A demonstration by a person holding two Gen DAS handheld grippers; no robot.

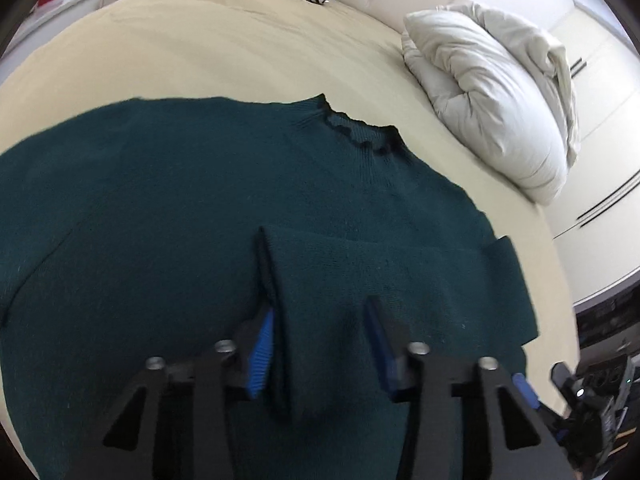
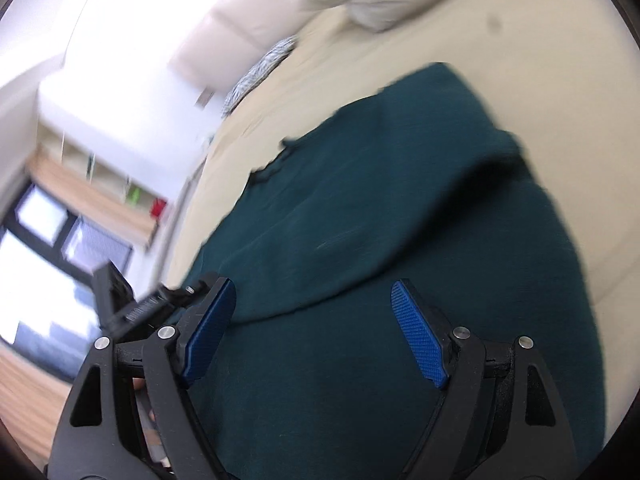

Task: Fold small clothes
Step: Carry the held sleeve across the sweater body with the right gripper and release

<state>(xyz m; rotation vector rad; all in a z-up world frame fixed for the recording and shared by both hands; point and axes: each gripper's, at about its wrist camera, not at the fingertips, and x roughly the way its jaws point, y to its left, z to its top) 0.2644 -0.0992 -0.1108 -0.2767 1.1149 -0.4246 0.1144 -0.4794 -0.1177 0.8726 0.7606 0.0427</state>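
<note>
Left gripper (image 1: 320,340) sits half-spread, blue pads either side of a raised fold of the dark green knitted sweater (image 1: 200,208); whether they pinch it, I can't tell. Right gripper (image 2: 316,332) gapes wide and empty above the sweater, which lies on the beige bedsheet (image 1: 200,48). The right view is blurred.

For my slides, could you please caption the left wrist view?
Left gripper around a folded sleeve of a green sweater on a bed.

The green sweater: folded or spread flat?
Partly folded: the green sweater lies spread on the bed, one sleeve turned across its front.
</note>
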